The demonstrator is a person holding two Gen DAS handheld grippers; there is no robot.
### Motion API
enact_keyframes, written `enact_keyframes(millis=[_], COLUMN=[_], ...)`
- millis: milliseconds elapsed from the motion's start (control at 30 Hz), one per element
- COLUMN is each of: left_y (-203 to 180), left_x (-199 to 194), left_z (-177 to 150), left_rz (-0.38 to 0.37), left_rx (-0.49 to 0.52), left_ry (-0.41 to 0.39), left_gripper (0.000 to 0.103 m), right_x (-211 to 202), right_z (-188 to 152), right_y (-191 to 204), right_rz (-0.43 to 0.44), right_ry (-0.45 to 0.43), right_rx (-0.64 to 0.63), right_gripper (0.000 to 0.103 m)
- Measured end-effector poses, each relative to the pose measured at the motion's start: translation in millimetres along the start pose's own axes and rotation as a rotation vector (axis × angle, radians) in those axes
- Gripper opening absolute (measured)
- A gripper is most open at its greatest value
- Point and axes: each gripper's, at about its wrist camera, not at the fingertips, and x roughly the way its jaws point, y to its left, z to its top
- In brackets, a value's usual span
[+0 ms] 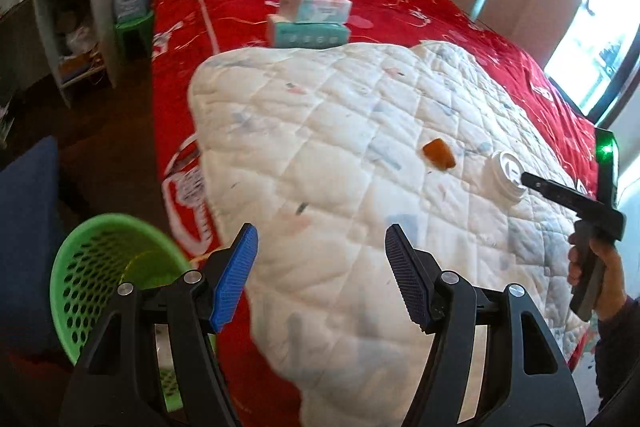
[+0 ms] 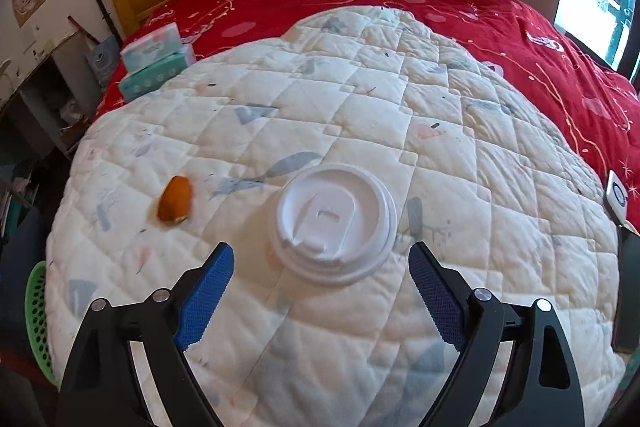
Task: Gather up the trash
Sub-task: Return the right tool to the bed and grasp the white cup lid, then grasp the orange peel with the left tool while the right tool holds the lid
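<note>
Right tongs [image 2: 322,263] spread wide and empty, poised just short of white cup lid [image 2: 335,223] on quilt [image 2: 360,107]. Left tongs [image 1: 320,247] likewise released. Risked snagging soft quilt or skidding flat lid toward orange peel [image 2: 175,200], away from green basket [image 1: 100,267].

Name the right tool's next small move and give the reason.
Probably ease the right tool forward and down until its open fingers straddle the white cup lid, then close. The lid lies flat on the white quilt just ahead, nothing is held, and the green basket waits beside the bed.
</note>
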Motion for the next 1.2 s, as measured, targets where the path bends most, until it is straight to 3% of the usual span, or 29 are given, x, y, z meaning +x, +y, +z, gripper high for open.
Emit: enact_keyframes(millis=[500,1033,1200], left_y=[-85.0,-151.3,-161.3], left_x=[74.6,162.0,180.0], left_z=[47.6,67.2,66.5], left_rz=[-0.071,-0.120,-0.083], left_rx=[0.163,0.241,0.271], left_ry=[0.048,0.121,0.131], left_gripper=[0.066,0.068,0.066], right_x=[51.4,23.5,16.7], right_z=[13.9,4.7,-0.2], right_y=[-11.9,-32.2,-34.1], right_rz=[0.004,0.009,0.023], right_ry=[0.046,0.009,0.001], right_rx=[-0.010,-0.027,-0.024], right_gripper=[0.083,0.083,0.083])
